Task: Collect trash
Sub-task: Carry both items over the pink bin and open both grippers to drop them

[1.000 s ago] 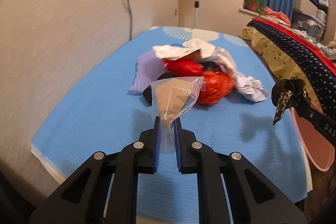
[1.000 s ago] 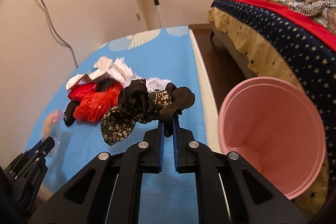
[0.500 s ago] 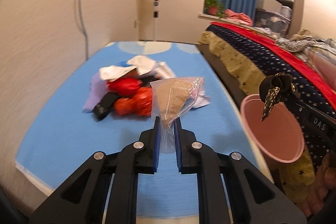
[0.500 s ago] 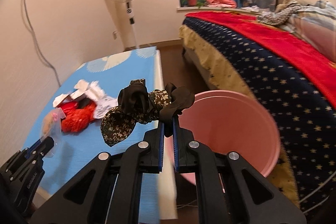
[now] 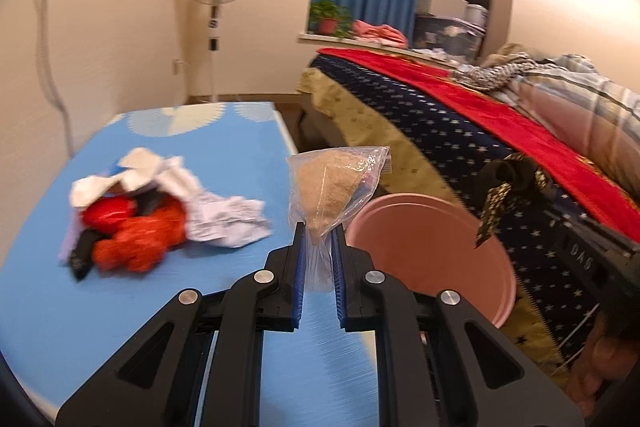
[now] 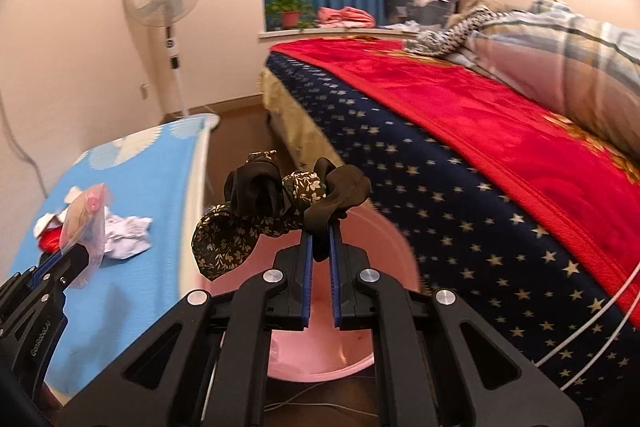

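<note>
right gripper [image 6: 319,247]: clamped tight on a scrunchie [image 6: 280,211], black with a floral bit; most of it flops out to the left of the fingers, and a dark lobe sticks up just past the tips.

left gripper [image 5: 318,247]: pinched on the bottom corner of a clear plastic bag [image 5: 336,187] with something tan inside. The bag stands up and fans out above the fingers.

bin [image 6: 384,239]: pink, on the floor in the gap between the blue mat and the bed. In the right wrist view it sits right under and just past the right fingers, so the scrunchie looks to be hanging over the opening.

the bit that matters: from the left wrist view the bin [image 5: 460,251] lies to the right of the bag and lower, with the fingers over the mat edge, not over the rim yet. I'd say the right hand is the nearer one and could let go first; the left needs to come across to the right.

trash pile [image 5: 136,223]: more waiting on the blue mat [image 5: 60,307], red crinkly stuff, white paper, something black, well left of both grippers.

bed [image 6: 500,155]: starry cover, just beyond the bin.

risk: my guess is the bag is light and could drift off the rim.
</note>
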The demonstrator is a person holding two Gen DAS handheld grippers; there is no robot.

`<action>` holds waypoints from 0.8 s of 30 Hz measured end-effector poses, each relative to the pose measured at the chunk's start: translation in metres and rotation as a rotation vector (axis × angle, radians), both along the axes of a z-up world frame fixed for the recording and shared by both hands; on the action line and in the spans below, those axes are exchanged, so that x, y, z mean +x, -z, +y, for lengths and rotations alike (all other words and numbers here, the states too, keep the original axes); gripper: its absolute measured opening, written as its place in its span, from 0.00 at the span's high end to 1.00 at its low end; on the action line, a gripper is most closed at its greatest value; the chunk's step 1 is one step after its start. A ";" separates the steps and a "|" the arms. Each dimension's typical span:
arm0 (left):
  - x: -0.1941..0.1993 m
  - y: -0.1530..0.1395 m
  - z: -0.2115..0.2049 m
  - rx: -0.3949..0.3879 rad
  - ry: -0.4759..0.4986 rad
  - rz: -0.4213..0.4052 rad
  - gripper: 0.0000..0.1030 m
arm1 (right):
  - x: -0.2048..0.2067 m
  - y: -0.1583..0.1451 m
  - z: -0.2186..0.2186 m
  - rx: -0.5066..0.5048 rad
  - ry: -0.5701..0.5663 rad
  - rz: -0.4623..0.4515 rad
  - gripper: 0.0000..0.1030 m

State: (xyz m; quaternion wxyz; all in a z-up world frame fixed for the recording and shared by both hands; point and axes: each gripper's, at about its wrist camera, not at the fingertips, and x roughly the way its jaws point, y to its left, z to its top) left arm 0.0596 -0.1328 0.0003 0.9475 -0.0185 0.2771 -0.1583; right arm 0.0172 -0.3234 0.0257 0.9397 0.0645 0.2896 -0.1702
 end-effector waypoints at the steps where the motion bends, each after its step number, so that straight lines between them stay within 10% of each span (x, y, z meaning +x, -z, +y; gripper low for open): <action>1: 0.002 0.000 -0.008 0.000 0.023 -0.002 0.88 | 0.000 0.001 -0.005 0.005 0.012 0.002 0.92; 19: 0.037 0.032 -0.063 -0.012 0.216 0.078 0.87 | 0.018 0.022 -0.036 0.045 0.102 0.044 0.92; 24: 0.043 0.036 -0.066 -0.038 0.220 0.103 0.56 | 0.019 0.028 -0.044 0.066 0.135 0.057 0.66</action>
